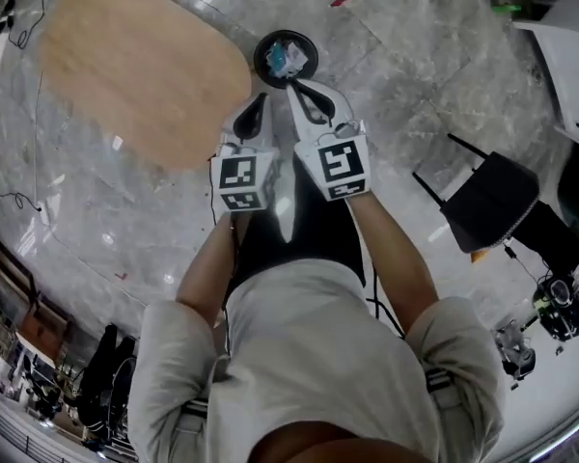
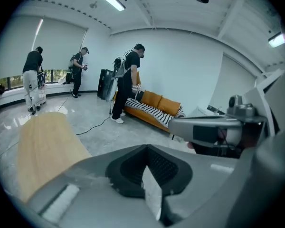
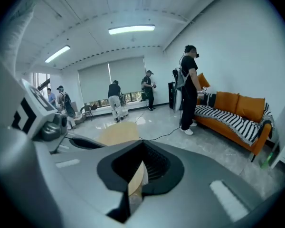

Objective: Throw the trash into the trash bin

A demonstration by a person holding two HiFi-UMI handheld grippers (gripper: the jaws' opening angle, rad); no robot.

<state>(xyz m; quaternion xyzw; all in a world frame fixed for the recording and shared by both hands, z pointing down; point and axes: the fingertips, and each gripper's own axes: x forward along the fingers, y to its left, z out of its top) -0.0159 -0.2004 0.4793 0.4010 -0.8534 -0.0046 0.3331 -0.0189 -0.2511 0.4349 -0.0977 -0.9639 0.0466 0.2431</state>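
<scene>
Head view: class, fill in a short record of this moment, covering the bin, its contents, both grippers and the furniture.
bin: trash bin on the floor, near the wooden table
contents: trash inside
left gripper: shut, nothing held
right gripper: shut, nothing held
other furniture: black chair at the right

No word, number or brand name can be read anywhere. Only black-and-white square marker patterns show, on the cube (image 1: 245, 181) of the left gripper (image 1: 260, 104) and, at its 3 o'clock, that of the right gripper (image 1: 297, 89).
</scene>
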